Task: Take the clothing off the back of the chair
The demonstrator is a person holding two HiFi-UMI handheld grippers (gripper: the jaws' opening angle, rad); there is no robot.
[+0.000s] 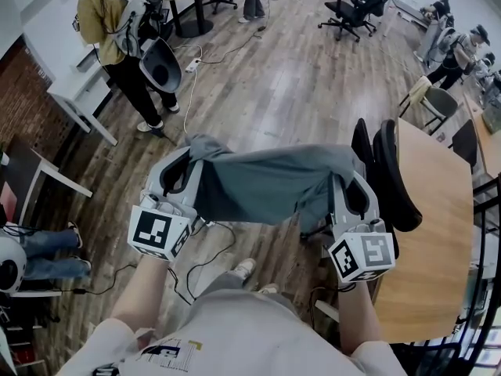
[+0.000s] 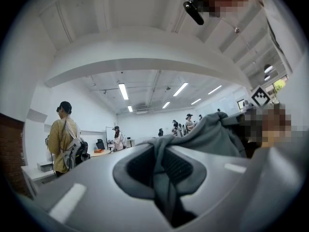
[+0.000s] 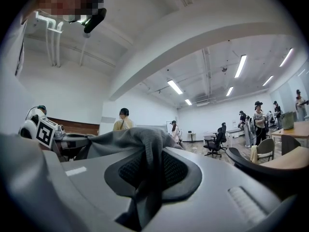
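A grey garment [image 1: 266, 182] hangs stretched in the air between my two grippers, above the wooden floor. My left gripper [image 1: 190, 161] is shut on its left end, where the cloth [image 2: 161, 173] runs pinched between the dark pads. At the other end my right gripper [image 1: 344, 180] is shut on the cloth [image 3: 147, 173], which bunches between its pads too. The black office chair [image 1: 385, 172] stands just right of the right gripper, against a wooden table; the garment hangs apart from its back.
A wooden table [image 1: 434, 233] fills the right side. A person in a yellow top [image 1: 117, 37] with a backpack stands at the upper left beside a white desk [image 1: 74, 92]. Cables [image 1: 207, 249] trail on the floor below the garment. More chairs [image 1: 352, 10] stand farther off.
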